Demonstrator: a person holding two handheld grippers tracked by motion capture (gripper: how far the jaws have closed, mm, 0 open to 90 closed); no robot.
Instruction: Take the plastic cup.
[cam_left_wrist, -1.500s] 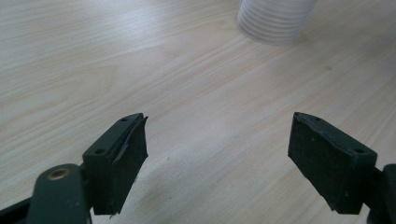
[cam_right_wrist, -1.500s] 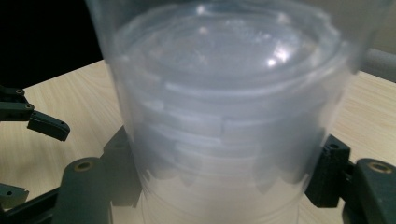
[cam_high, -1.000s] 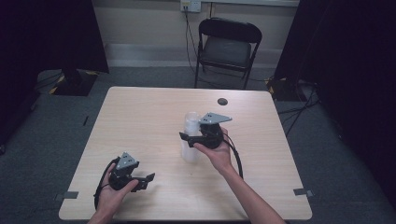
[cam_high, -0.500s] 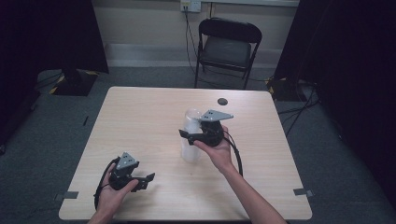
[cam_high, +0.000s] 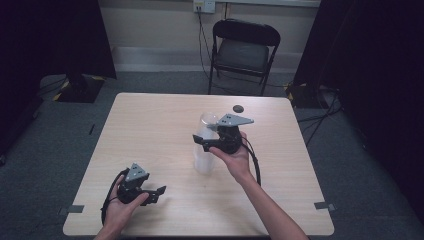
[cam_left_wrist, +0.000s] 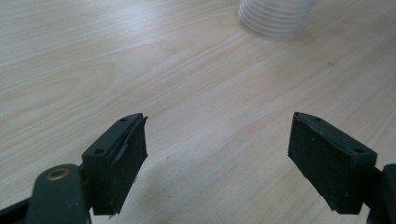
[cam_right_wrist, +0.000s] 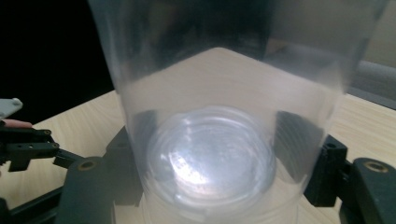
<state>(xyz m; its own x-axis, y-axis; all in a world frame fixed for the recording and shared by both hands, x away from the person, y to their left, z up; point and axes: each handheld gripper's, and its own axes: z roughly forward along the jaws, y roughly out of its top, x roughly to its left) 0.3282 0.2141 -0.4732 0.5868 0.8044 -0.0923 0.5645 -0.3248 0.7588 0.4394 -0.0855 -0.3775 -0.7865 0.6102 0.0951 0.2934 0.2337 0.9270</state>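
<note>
Item: clear plastic cup (cam_high: 205, 150), upright on desk (cam_high: 150, 130), between right tongs (cam_right_wrist: 212, 154), whose jaws have just been closing onto its walls. Left tongs (cam_left_wrist: 217, 154): wide, empty, well apart. Step: grasping. Next: firm grip without crushing, then lift.

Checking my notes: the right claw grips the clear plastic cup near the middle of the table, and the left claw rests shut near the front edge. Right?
Not quite: the left claw stands open, as the left gripper view shows. The rest holds.
</note>
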